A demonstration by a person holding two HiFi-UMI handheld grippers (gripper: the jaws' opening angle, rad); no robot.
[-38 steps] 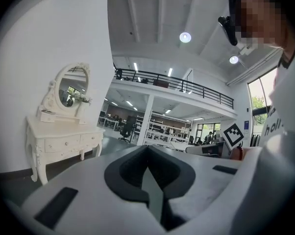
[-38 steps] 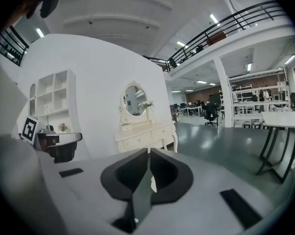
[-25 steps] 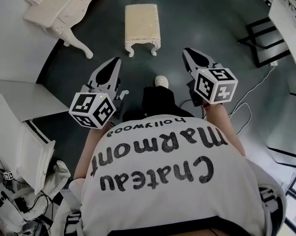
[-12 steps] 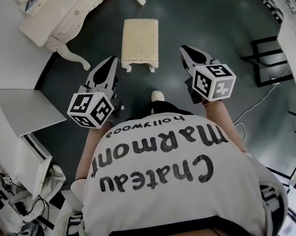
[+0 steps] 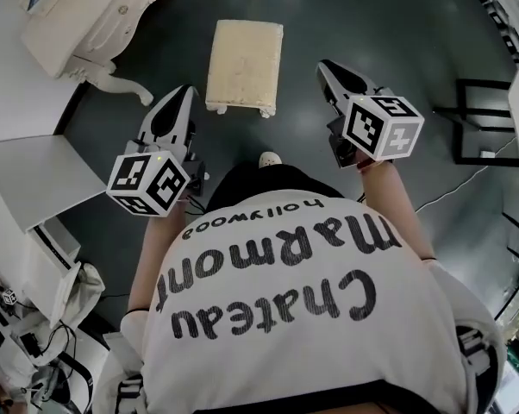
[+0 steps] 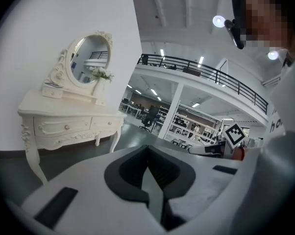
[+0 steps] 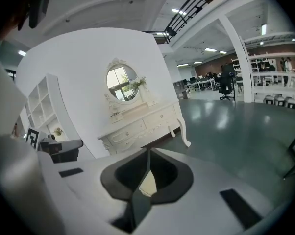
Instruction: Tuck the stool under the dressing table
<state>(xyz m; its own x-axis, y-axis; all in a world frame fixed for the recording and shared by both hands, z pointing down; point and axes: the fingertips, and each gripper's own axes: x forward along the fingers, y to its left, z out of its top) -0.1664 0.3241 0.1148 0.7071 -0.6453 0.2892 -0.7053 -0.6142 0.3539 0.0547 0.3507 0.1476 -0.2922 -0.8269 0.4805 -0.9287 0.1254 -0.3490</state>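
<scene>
The stool [image 5: 245, 63] stands upright on the dark floor [image 5: 389, 24], in front of the person and not under the dressing table [image 5: 87, 20]. Its cream padded top is rectangular. The long axis runs away from the person, with the far end leaning slightly to the right in the head view. The near short end, with two short carved legs, faces the person's shoe [image 5: 269, 158]. The dressing table stands up and to the left of the stool, and its nearest curved leg [image 5: 126, 89] is apart from the stool's left side.

The two grippers flank the stool's near end without touching it.

- Left gripper [image 5: 186, 91]: held out ahead of the body, pointing forward and slightly downward, just left of the stool's near corner. Its marker cube [image 5: 149, 182] sits at the rear. The left gripper view shows the jaws fully together with nothing between them [image 6: 147, 151], and the dressing table with its oval mirror [image 6: 86, 60] lies beyond.
- Right gripper [image 5: 322, 64]: held out likewise and tilted more steeply downward, to the right of the stool and level with its middle. Jaws fully together and empty [image 7: 148, 153].
</scene>
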